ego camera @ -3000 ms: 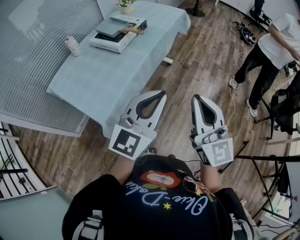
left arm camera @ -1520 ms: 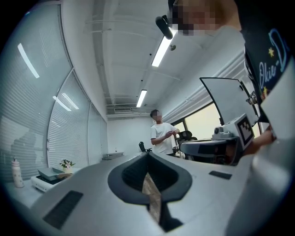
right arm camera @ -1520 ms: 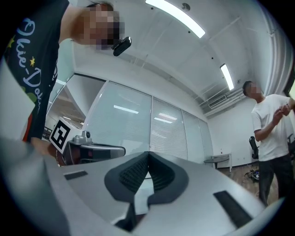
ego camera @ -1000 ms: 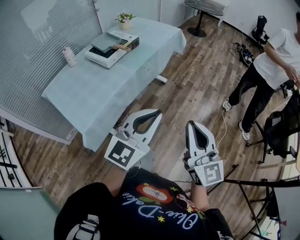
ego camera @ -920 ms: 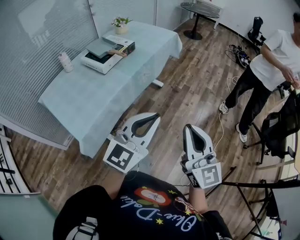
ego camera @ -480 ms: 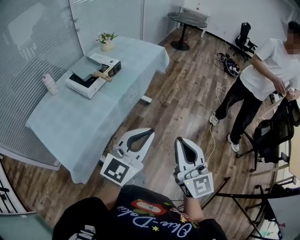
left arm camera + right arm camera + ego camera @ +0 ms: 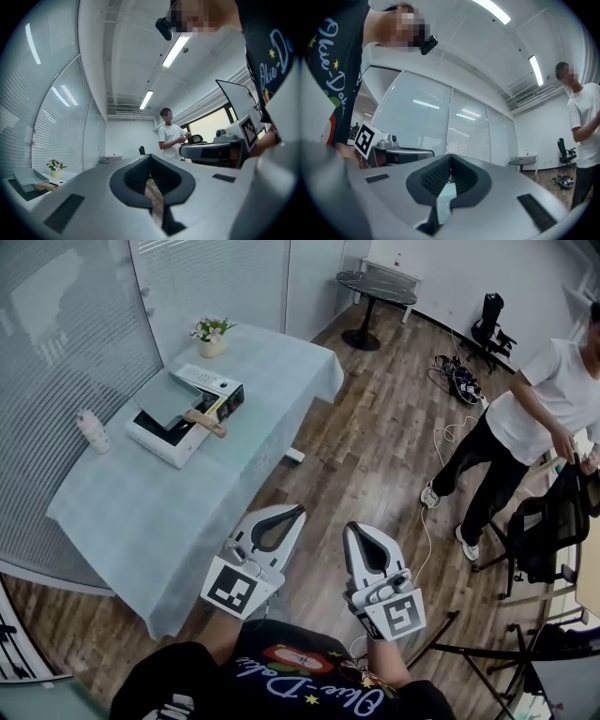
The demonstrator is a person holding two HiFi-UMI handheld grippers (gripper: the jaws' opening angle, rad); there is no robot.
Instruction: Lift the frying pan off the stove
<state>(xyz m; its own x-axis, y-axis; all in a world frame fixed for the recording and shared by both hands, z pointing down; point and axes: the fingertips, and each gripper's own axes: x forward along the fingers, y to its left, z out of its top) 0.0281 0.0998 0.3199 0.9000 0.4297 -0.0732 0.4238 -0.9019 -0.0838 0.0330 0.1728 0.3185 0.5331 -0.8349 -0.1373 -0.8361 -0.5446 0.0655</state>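
An office with a wood floor [image 7: 375,427], seen from the head view: a surface [image 7: 141,498] draped in pale cloth stands at left before a blind-covered glass wall. On it sits a white stove [image 7: 155,441], and the grey pan [image 7: 171,395] rests on top, its wooden handle jutting toward the cloth's centre. A bottle [image 7: 91,431] stands just left of the stove, and flowers [image 7: 212,332] at the far end. The left tongs [image 7: 298,511] and right tongs [image 7: 353,529] are held side by side over the floor, well apart from the pan and touching nothing. A person [image 7: 530,423] in a white shirt stands at right, and a round table [image 7: 375,287] is beyond.

In the left gripper view, the left tongs [image 7: 150,157] are closed tip to tip, with only floor showing through the loop behind the tips. The person [image 7: 168,136] stands ahead, the flowers [image 7: 55,165] are low at left, and the right tongs' body is at right.

In the right gripper view, the right tongs [image 7: 450,156] are likewise pressed together and empty. The blinds [image 7: 468,136] fill the background, the round table [image 7: 522,162] is beyond, and the person [image 7: 583,131] is at the right edge.
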